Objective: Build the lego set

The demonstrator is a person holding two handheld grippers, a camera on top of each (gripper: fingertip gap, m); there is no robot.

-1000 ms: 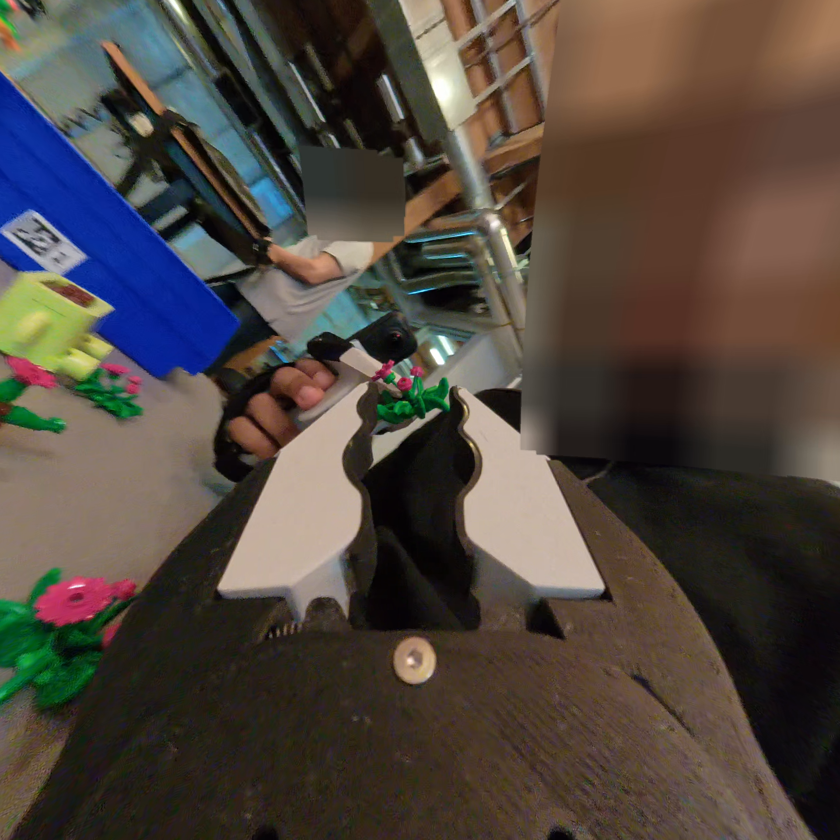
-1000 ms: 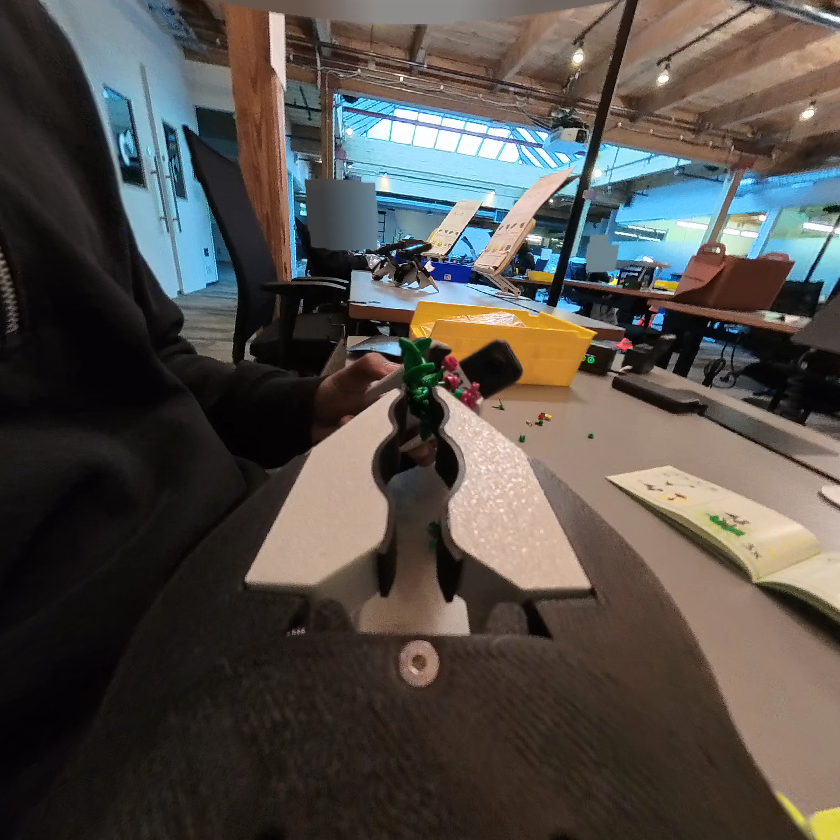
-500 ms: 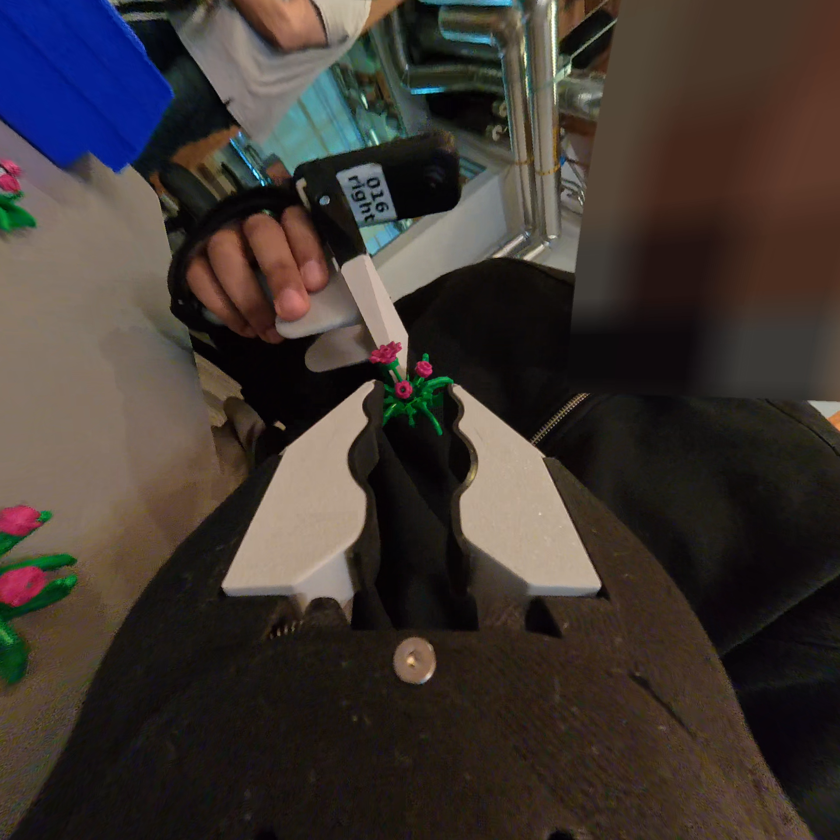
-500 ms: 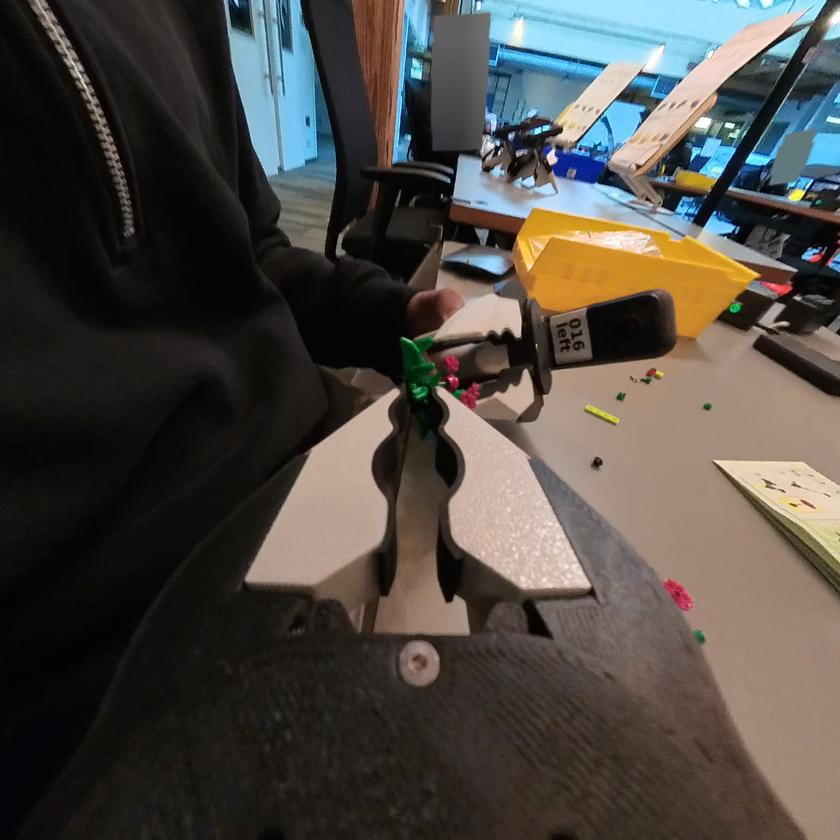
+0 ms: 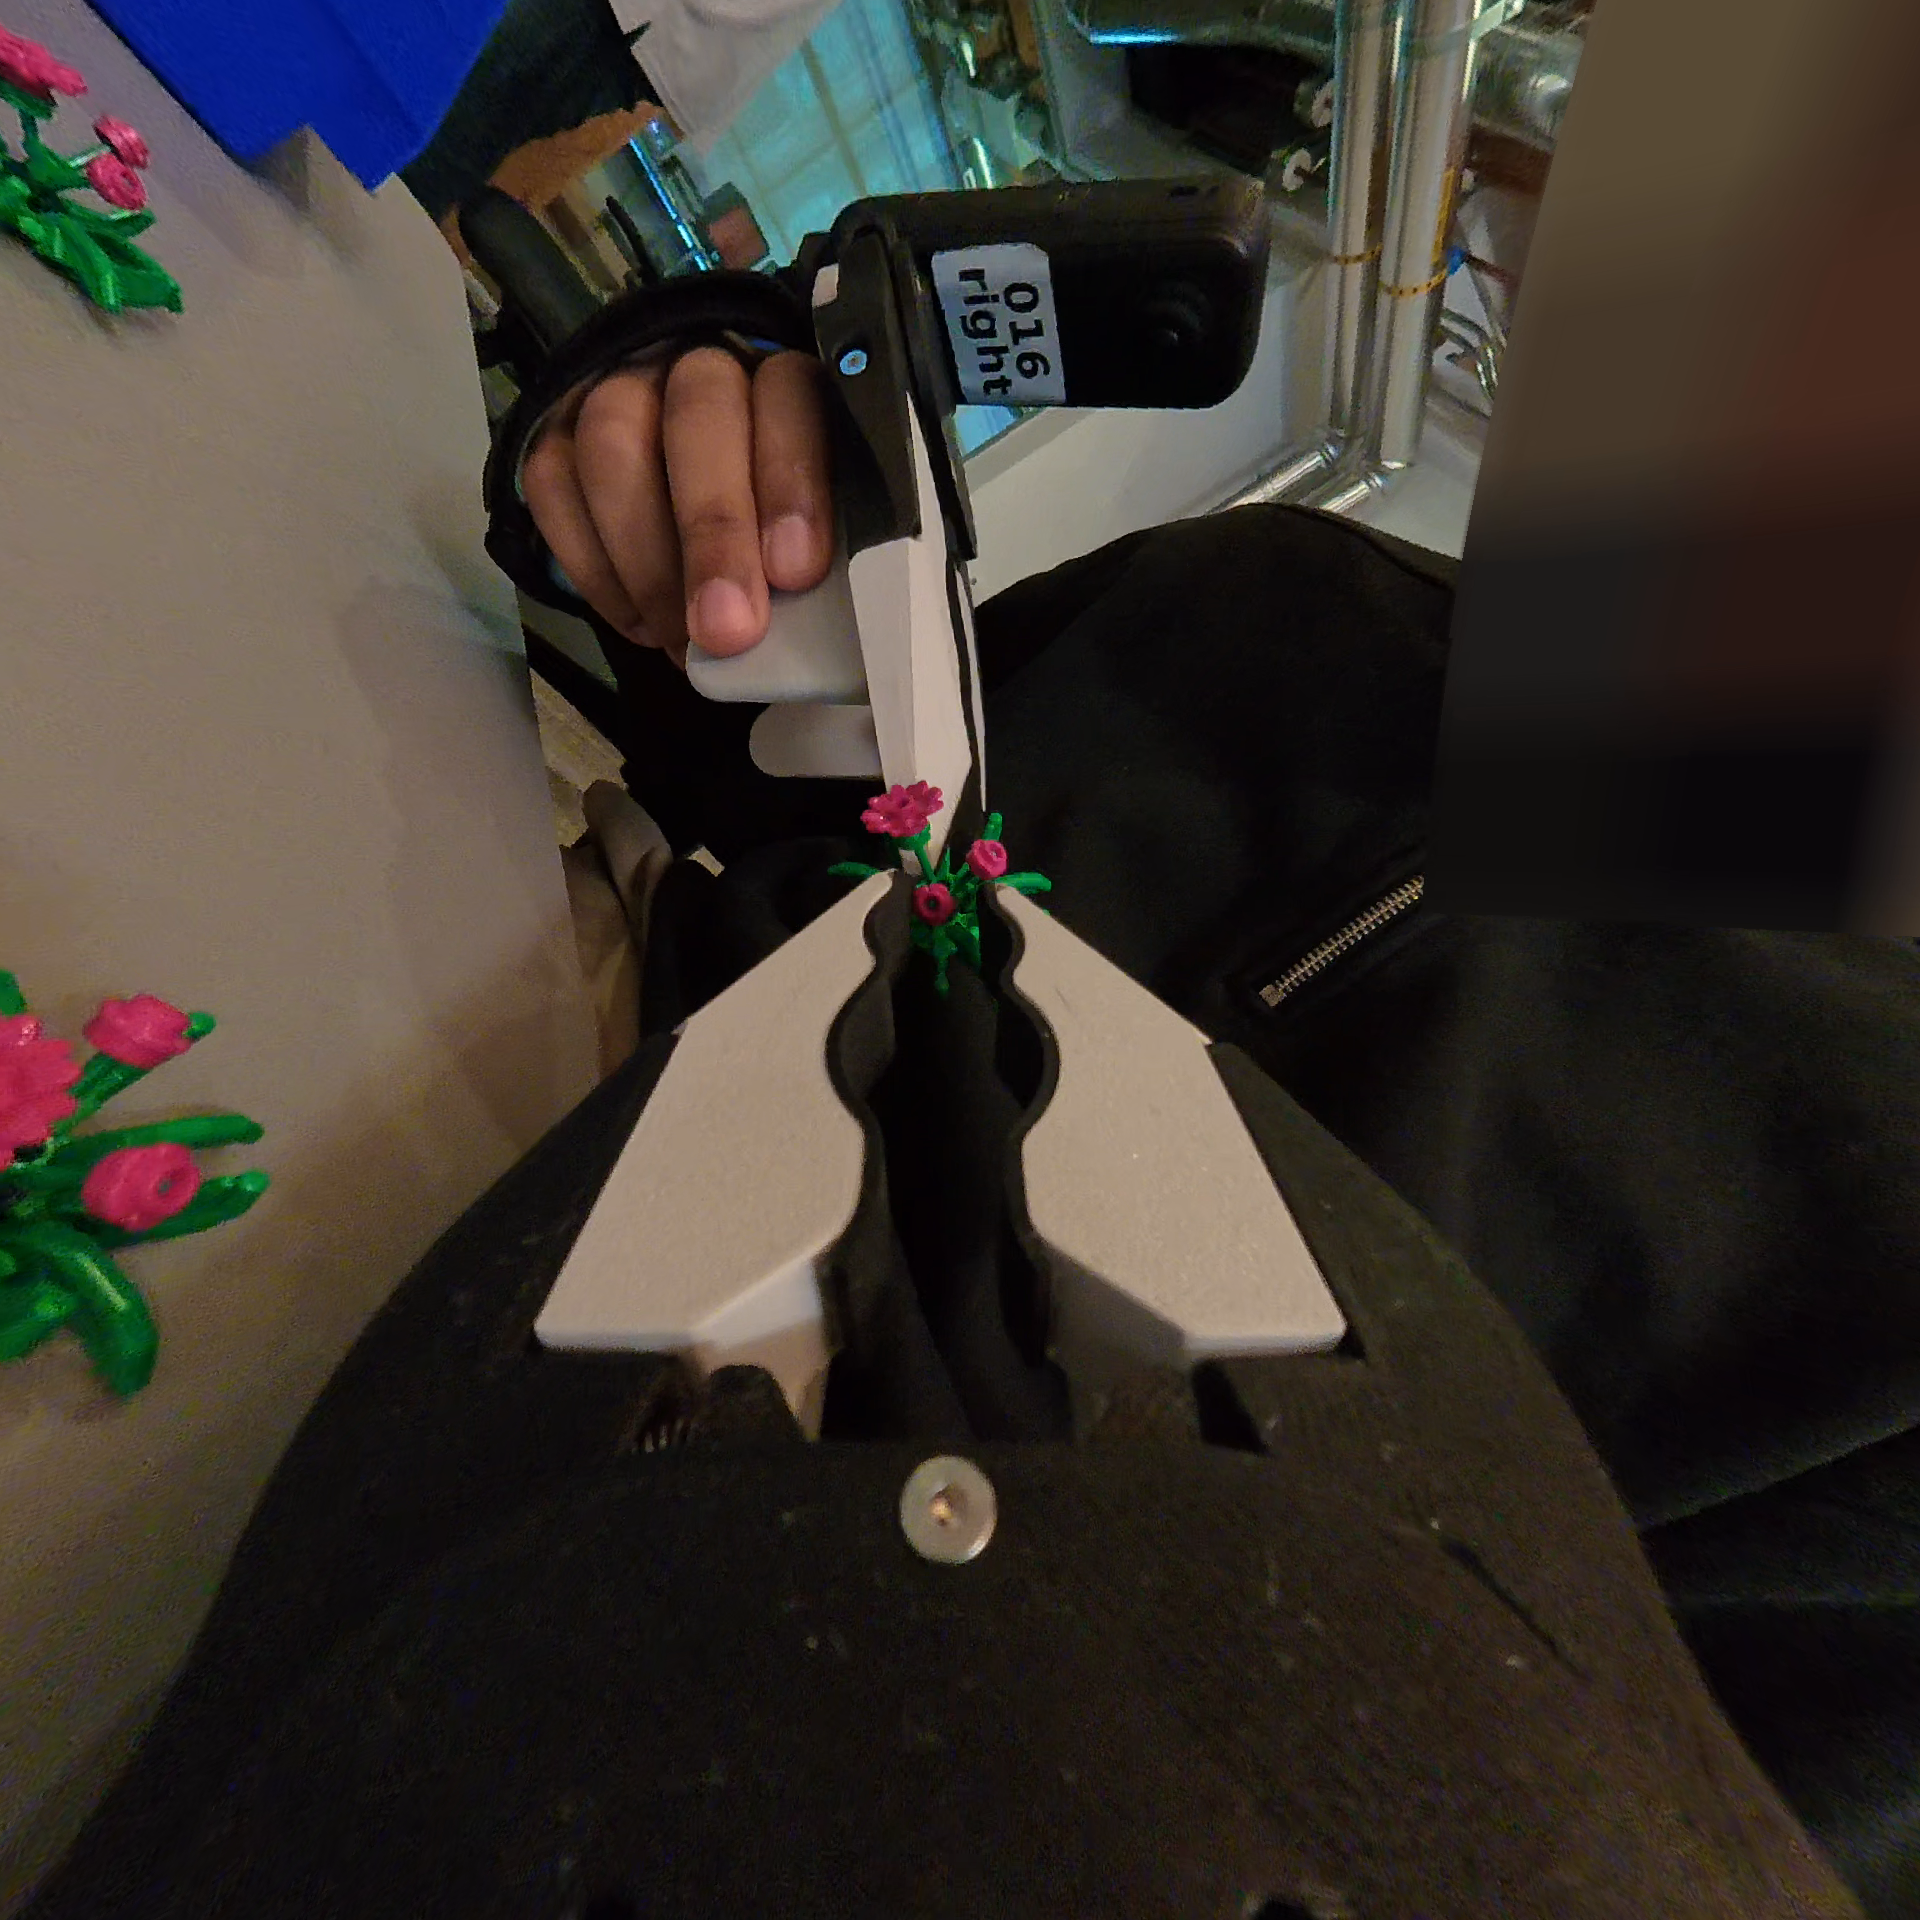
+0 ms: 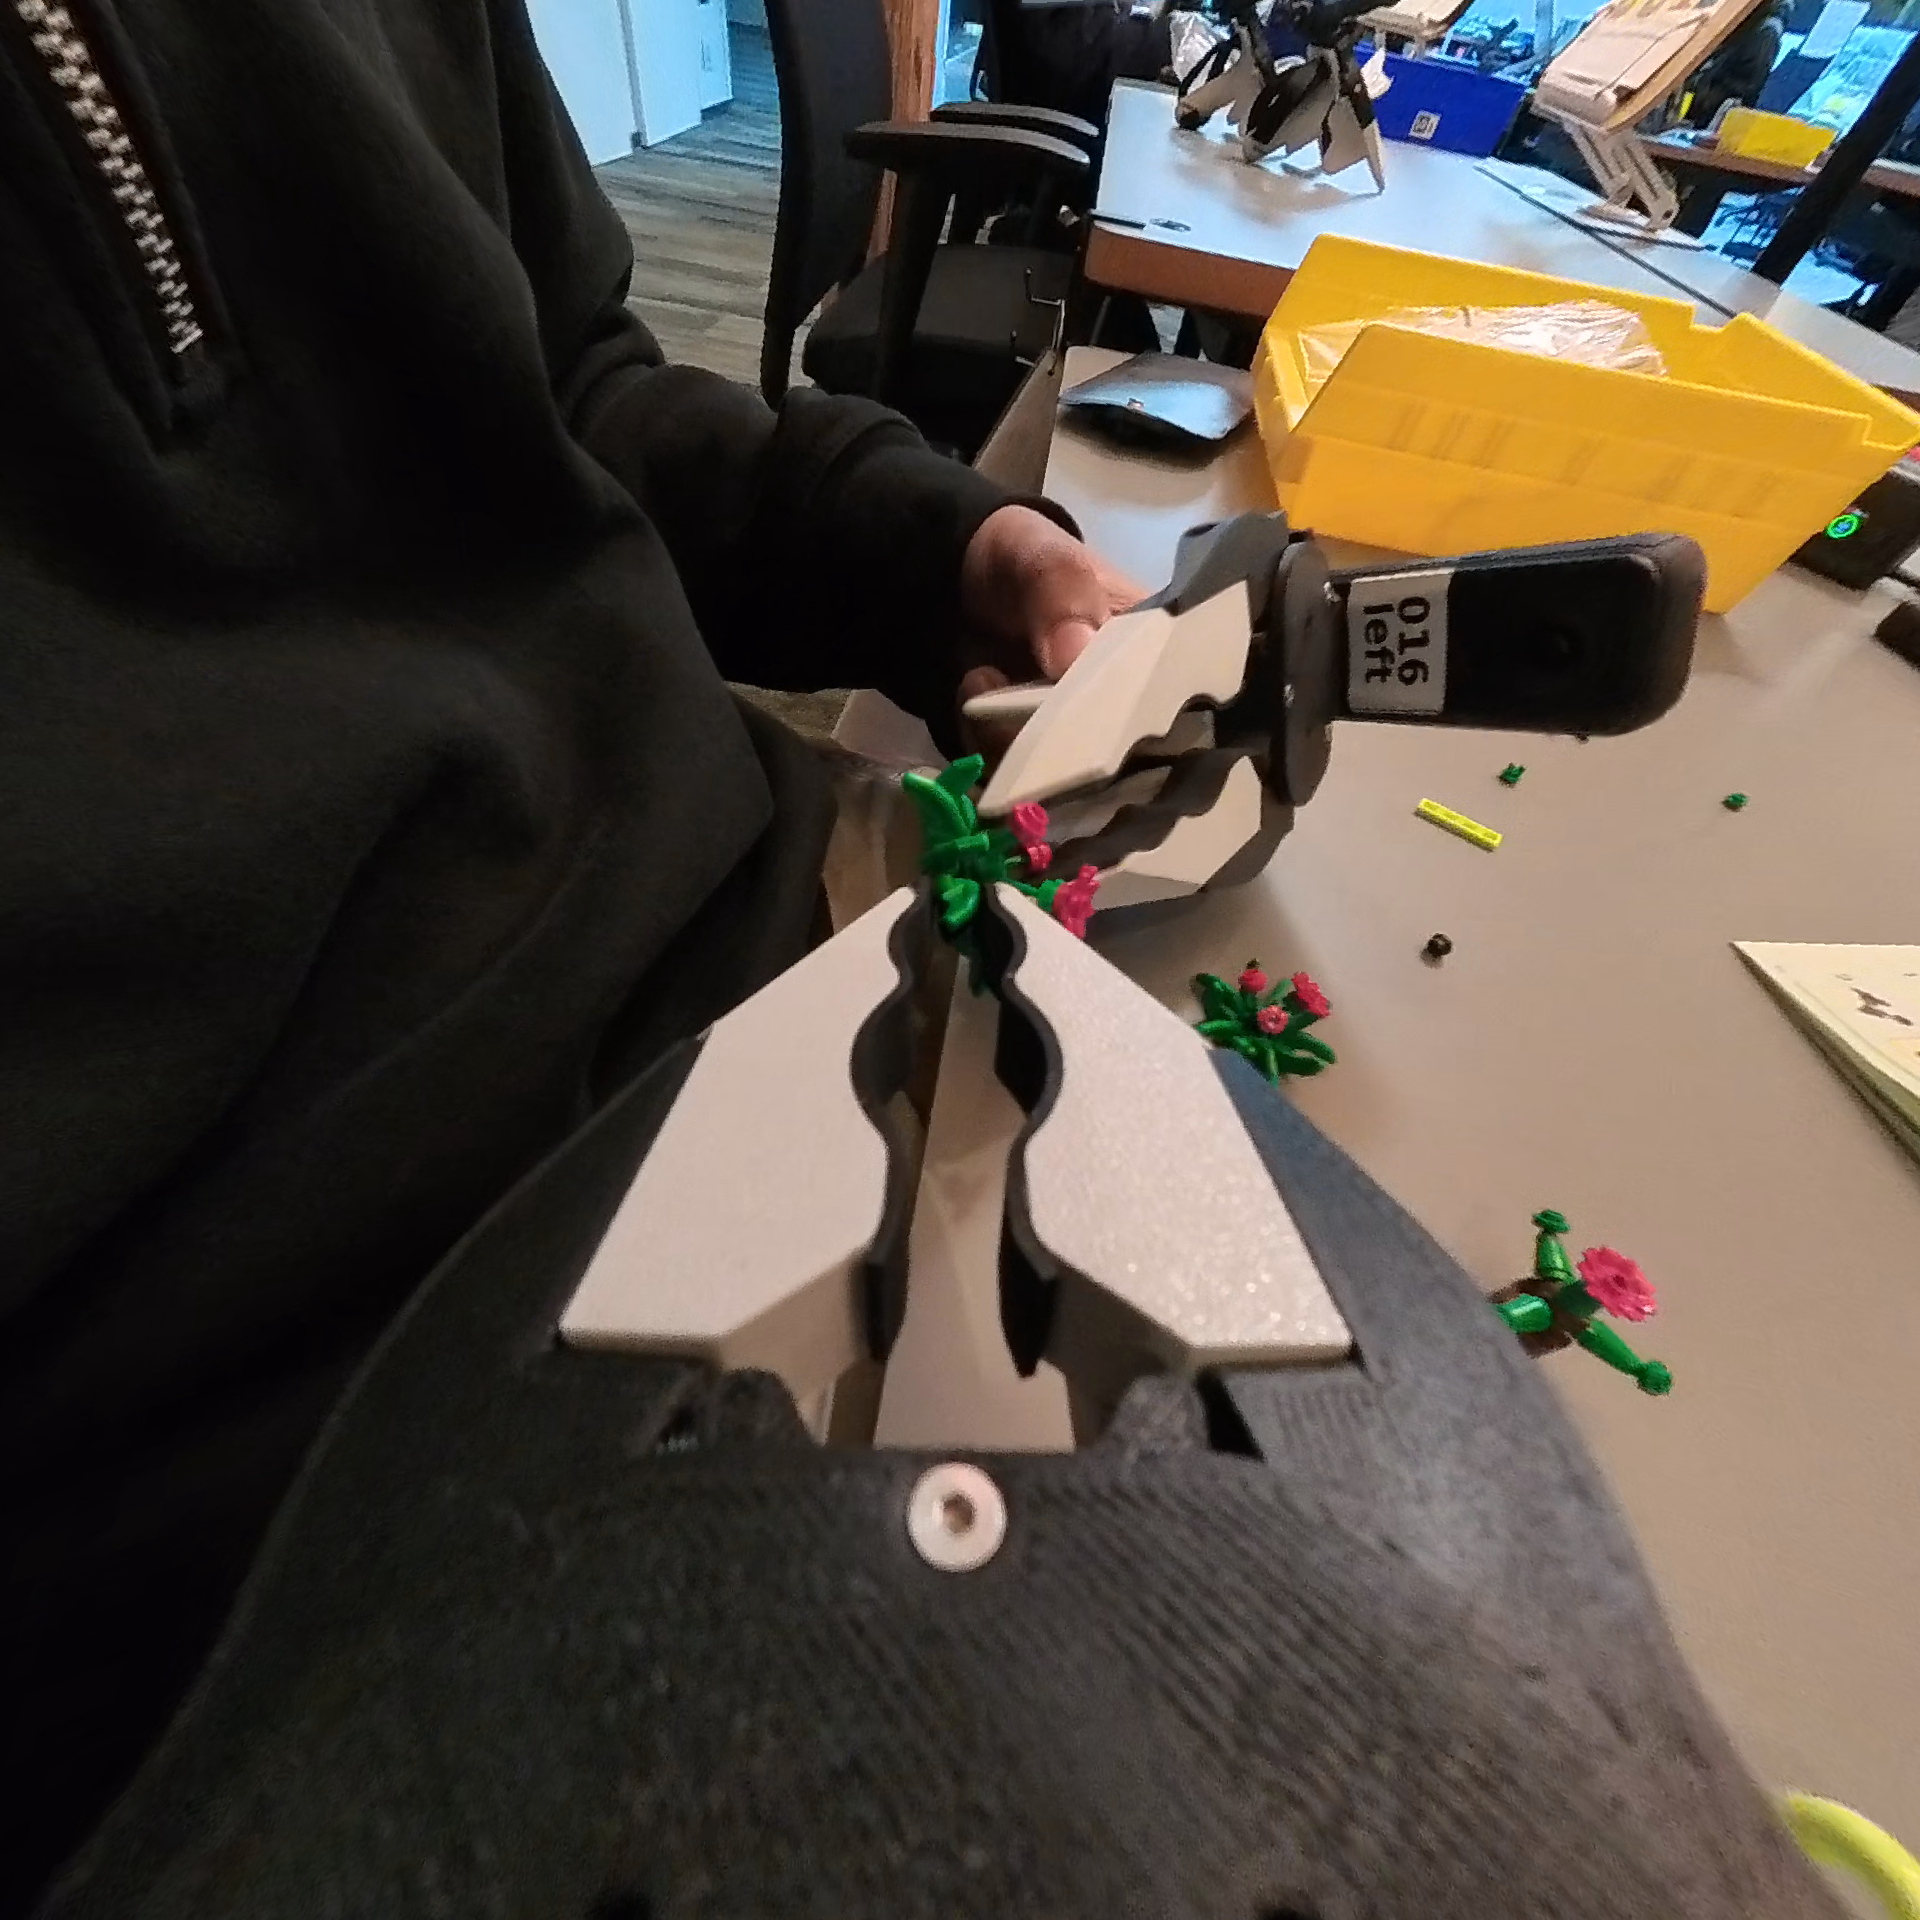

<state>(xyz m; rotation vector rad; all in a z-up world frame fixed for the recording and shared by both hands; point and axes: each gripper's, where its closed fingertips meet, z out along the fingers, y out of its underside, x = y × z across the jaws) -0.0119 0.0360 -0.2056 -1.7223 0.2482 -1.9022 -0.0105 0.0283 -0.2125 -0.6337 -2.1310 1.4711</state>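
Observation:
A small lego flower sprig [image 5: 948,914], green stems with pink blossoms, is held in the air in front of a person's black jacket. My left gripper [image 5: 943,902] is shut on its stem. My right gripper [image 5: 932,836] comes down from above and its tips meet the sprig by the top pink blossom [image 5: 902,808]. In the right wrist view my right gripper [image 6: 958,906] is shut on the sprig's green leaves [image 6: 951,836]. There my left gripper [image 6: 992,805] reaches in from the right, tips at the pink blossoms.
The grey table [image 6: 1558,1091] carries finished flower sprigs [image 6: 1262,1023] [image 6: 1579,1304], loose small pieces [image 6: 1455,826], an instruction booklet [image 6: 1860,1029] and a yellow bin [image 6: 1558,436]. More flower clusters [image 5: 83,1164] [image 5: 73,197] and a blue bin [image 5: 291,73] lie to the left. Both grippers' tips are close together, under 4 cm apart.
Both grippers have tilted downward and drawn nearer each other while still holding the sprig. The sprig is now lower, in front of the jacket near the table edge.

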